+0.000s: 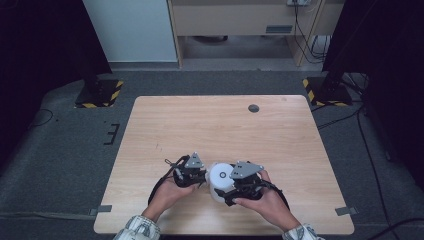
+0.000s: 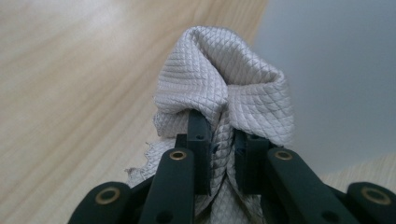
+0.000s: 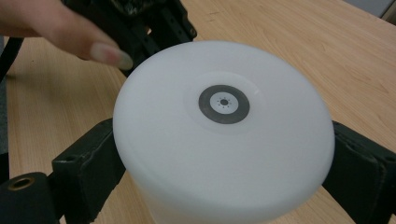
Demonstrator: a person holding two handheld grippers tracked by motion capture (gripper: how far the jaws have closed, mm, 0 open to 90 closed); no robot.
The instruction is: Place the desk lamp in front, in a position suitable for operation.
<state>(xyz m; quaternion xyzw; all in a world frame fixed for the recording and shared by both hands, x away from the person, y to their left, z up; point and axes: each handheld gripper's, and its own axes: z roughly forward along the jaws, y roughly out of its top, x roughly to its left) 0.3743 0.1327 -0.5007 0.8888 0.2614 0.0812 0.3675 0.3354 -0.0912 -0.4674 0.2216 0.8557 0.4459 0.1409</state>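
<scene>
Pinching one grey cloth (image 2: pixel 224 100) in my left gripper (image 1: pixel 196 174), jaws closed; right gripper (image 1: pixel 235 186) clamps one white tub (image 1: pixel 220 181); table (image 1: pixel 210 125) otherwise bare.

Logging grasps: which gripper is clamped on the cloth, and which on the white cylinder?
The left gripper pinches the quilted grey cloth between its jaws. The right gripper has its jaws spread wide on either side of the white cylinder.

left gripper (image 1: pixel 200 176): black body, grey three-cornered plate showing on top, black cable looping off its side | right gripper (image 1: pixel 226 191): same black build and grey plate | jaws: flat black bars, brass-ringed pivot holes | sleeves (image 1: pixel 140 227): light, possibly patterned, blurring at the edge
</scene>
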